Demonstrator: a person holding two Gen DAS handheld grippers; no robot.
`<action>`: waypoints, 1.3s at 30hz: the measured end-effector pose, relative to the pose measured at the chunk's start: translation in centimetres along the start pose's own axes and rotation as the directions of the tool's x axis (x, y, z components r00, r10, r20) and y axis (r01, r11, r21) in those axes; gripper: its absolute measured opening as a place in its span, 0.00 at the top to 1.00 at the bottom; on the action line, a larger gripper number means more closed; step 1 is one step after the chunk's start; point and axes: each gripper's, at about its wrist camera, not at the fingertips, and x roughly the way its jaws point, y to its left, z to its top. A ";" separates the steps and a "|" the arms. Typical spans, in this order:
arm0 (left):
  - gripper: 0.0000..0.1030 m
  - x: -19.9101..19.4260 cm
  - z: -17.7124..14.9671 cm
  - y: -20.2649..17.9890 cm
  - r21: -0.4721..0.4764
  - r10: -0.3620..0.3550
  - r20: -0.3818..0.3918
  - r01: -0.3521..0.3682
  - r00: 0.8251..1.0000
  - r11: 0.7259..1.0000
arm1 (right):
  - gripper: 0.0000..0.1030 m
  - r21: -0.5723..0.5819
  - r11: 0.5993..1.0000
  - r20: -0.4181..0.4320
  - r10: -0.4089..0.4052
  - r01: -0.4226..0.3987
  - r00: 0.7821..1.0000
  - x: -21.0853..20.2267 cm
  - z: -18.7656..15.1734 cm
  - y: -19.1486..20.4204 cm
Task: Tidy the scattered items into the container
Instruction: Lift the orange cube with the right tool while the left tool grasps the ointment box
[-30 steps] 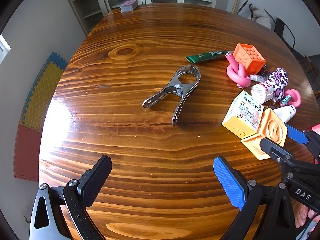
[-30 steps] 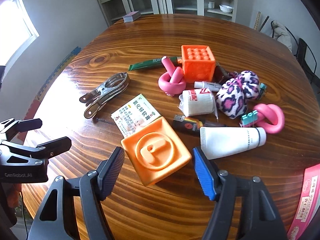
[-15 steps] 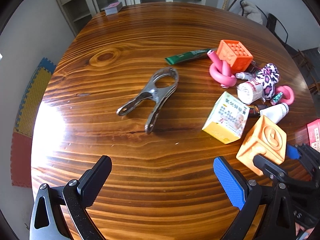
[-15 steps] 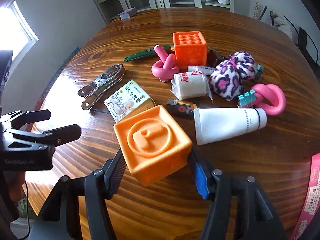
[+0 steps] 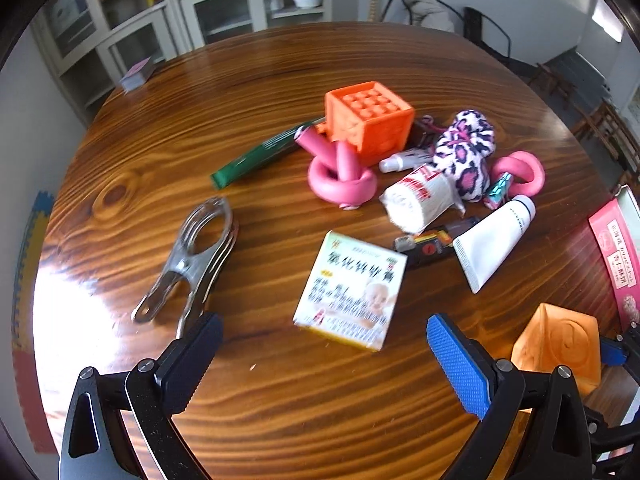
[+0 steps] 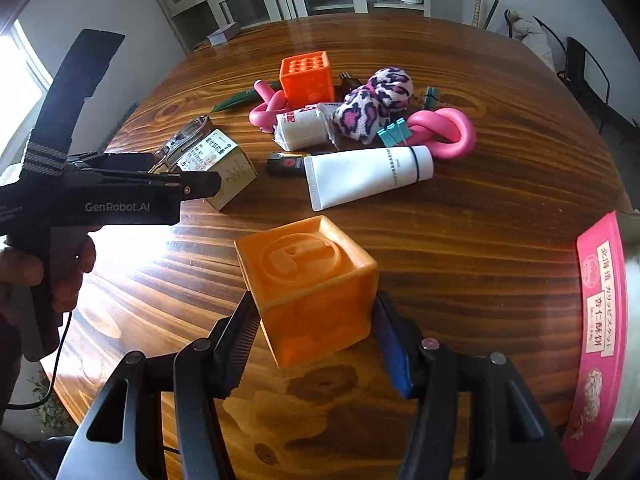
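My right gripper (image 6: 316, 340) is shut on a soft orange cube (image 6: 308, 280) and holds it above the round wooden table (image 6: 500, 240); the cube also shows in the left wrist view (image 5: 558, 346). My left gripper (image 5: 320, 356) is open and empty, just in front of a white and yellow medicine box (image 5: 352, 290). A metal clamp (image 5: 192, 256) lies to its left. Further back lie a white tube (image 5: 494, 240), a bandage roll (image 5: 424, 202), a pink knotted foam roller (image 5: 340, 176), a leopard scrunchie (image 5: 464, 152), a studded orange cube (image 5: 368, 116) and a green tube (image 5: 260, 154).
A pink-sided box (image 6: 600, 328) stands at the table's right edge, also in the left wrist view (image 5: 618, 256). A second pink roller (image 6: 444, 132), teal binder clips (image 6: 394, 132) and a small black item (image 6: 286, 162) lie in the pile. Cabinets (image 5: 224, 12) stand behind the table.
My right gripper has closed on the orange cube, lifted it off the table and carried it right. My left gripper has moved right, toward the medicine box.
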 end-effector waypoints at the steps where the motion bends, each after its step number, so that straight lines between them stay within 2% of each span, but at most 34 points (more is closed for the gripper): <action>1: 0.00 0.2 0.0 -0.1 0.002 -0.013 0.004 0.013 1.000 1.000 | 0.41 0.008 1.000 -0.002 0.001 -0.001 1.000 0.0 -0.1 -0.2; 6: 0.00 2.1 0.1 0.3 -0.020 -0.044 -0.017 0.044 0.999 0.999 | 0.41 0.007 1.000 -0.009 -0.003 0.003 1.000 0.4 -0.7 0.1; 10: 0.00 3.4 -0.7 1.0 -0.033 -0.032 -0.049 0.030 0.998 0.999 | 0.41 0.010 1.000 -0.021 -0.002 0.002 1.000 0.5 -1.3 0.1; 16: 0.00 2.7 -1.8 1.3 -0.013 -0.018 -0.041 0.017 0.999 1.000 | 0.40 0.000 1.000 -0.042 -0.004 0.004 0.999 1.2 -2.0 0.5; 22: 0.00 1.9 -2.5 2.2 -0.040 -0.006 -0.076 0.003 0.997 0.999 | 0.36 0.018 1.000 -0.056 0.003 -0.002 0.998 1.6 -2.0 0.3; 25: 0.00 1.3 -3.3 2.7 -0.032 -0.008 -0.059 0.006 0.998 0.999 | 0.31 0.034 0.999 -0.058 -0.003 0.005 0.998 1.7 -2.1 0.1; 35: 0.00 -1.0 -6.2 3.7 -0.039 -0.006 -0.045 0.005 0.999 0.999 | 0.30 0.032 0.999 -0.044 -0.011 0.012 0.999 1.8 -1.9 0.3; 37: 0.04 -1.6 -6.8 3.6 -0.023 -0.014 -0.031 0.013 0.999 1.000 | 0.30 0.026 1.000 -0.040 -0.014 0.016 0.999 1.8 -1.8 0.4; 39: 0.23 -2.6 -7.4 3.5 0.000 -0.026 -0.007 0.026 1.000 1.000 | 0.30 0.018 1.000 -0.034 -0.016 0.017 0.999 1.8 -1.6 0.5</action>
